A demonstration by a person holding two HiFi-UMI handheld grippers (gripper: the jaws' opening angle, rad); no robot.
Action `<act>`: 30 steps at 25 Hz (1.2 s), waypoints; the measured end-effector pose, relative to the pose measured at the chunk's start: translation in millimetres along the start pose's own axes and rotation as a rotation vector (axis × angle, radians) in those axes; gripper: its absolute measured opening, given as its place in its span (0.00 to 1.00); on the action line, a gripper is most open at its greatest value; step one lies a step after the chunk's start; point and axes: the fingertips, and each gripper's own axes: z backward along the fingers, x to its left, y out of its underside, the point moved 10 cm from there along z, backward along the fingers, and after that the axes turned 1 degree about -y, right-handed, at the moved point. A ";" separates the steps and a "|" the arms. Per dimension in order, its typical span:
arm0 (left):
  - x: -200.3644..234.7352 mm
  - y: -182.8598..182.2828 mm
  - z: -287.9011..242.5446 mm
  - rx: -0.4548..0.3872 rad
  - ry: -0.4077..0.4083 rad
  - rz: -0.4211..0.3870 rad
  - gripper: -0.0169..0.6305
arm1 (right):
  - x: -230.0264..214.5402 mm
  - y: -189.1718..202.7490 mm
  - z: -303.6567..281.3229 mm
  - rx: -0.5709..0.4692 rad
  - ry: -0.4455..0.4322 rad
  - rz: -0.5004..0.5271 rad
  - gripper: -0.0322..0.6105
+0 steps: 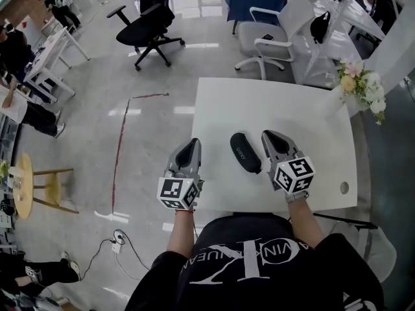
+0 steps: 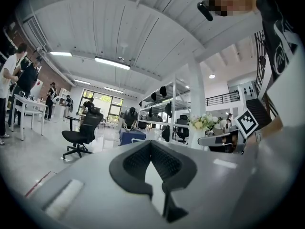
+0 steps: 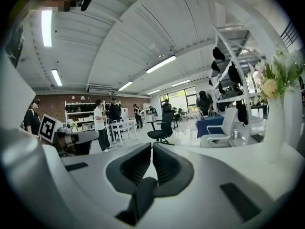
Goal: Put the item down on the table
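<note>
Nearest the person, the left gripper (image 1: 192, 145) is held at the near left corner of the white bench (image 1: 285, 102), its fingers (image 2: 136, 163) pressed together with nothing between them. It looks to be kept there simply to stay out of the way. The right gripper (image 1: 268, 136) sits a little farther in over the near edge, and its fingers (image 3: 136, 168) are likewise closed tip to tip and empty. Between the two, just beside the right one and not touching it as far as the head view shows, the black oblong case (image 1: 245, 152) lies flat on the bench and slightly slanted. With the case resting free and both grippers empty, the putting-down looks finished. The right gripper's nearness suggests it was the one that handled the case. A small round hole (image 1: 344, 187) marks the bench's near right side. At the far right corner stands a vase of pale flowers (image 1: 363, 86), well clear of the case. Beyond the bench are a white chair (image 1: 272, 34) and a black office chair (image 1: 146, 31) on the glossy floor.
</note>
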 end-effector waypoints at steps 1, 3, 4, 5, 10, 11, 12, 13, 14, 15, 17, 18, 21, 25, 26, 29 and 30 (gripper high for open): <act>-0.4 -1.0 -0.6 -0.004 -0.001 0.000 0.04 | -0.3 -0.6 -0.3 -0.001 -0.003 0.001 0.08; -1.6 -3.6 -1.4 -0.009 -0.005 0.001 0.04 | -0.8 -1.9 0.1 -0.003 -0.006 0.003 0.08; -2.2 -4.7 -1.7 -0.012 -0.006 0.001 0.04 | -1.1 -2.6 0.5 -0.005 -0.007 0.004 0.08; -2.5 -4.8 -1.8 -0.015 -0.006 0.001 0.04 | -1.3 -3.3 0.8 -0.008 -0.007 0.005 0.08; -2.4 -3.6 -1.4 -0.028 -0.009 0.008 0.04 | -2.3 -4.3 0.9 -0.015 -0.010 0.001 0.08; -2.5 -4.1 -1.4 -0.030 -0.010 0.007 0.04 | -2.4 -4.6 1.2 -0.016 -0.010 0.001 0.08; -2.5 -4.9 -1.2 -0.033 -0.010 0.007 0.04 | -2.3 -5.2 1.6 -0.017 -0.010 0.001 0.08; -2.5 -5.9 -1.0 -0.035 -0.011 0.008 0.04 | -2.0 -6.0 2.0 -0.019 -0.011 0.001 0.08; -2.3 -6.9 -0.8 -0.038 -0.012 0.009 0.04 | -1.6 -6.8 2.3 -0.020 -0.010 0.002 0.08; -2.0 -7.8 -0.6 -0.040 -0.012 0.009 0.04 | -1.4 -7.4 2.4 -0.022 -0.010 0.002 0.08; -1.8 -8.3 -0.6 -0.042 -0.011 0.007 0.04 | -1.2 -7.9 2.3 -0.024 -0.008 0.003 0.08; -2.1 -8.0 -0.7 -0.042 -0.010 0.006 0.04 | -1.2 -7.7 2.4 -0.024 -0.007 0.003 0.08; -3.3 -6.6 -0.7 -0.040 -0.008 0.005 0.04 | -1.3 -6.5 3.0 -0.025 -0.007 0.004 0.08; -3.6 -4.1 -0.4 -0.038 -0.012 0.009 0.04 | -1.2 -4.2 3.3 -0.021 -0.008 0.007 0.08; -3.5 -3.7 -0.4 -0.037 -0.014 0.009 0.04 | -1.2 -3.7 3.3 -0.019 -0.009 0.007 0.08; -3.3 -4.2 -1.1 -0.035 -0.017 0.012 0.04 | -1.8 -4.1 3.1 -0.017 -0.009 0.006 0.08; -3.2 -4.0 -1.4 -0.035 -0.018 0.013 0.04 | -2.1 -4.2 2.9 -0.017 -0.009 0.006 0.08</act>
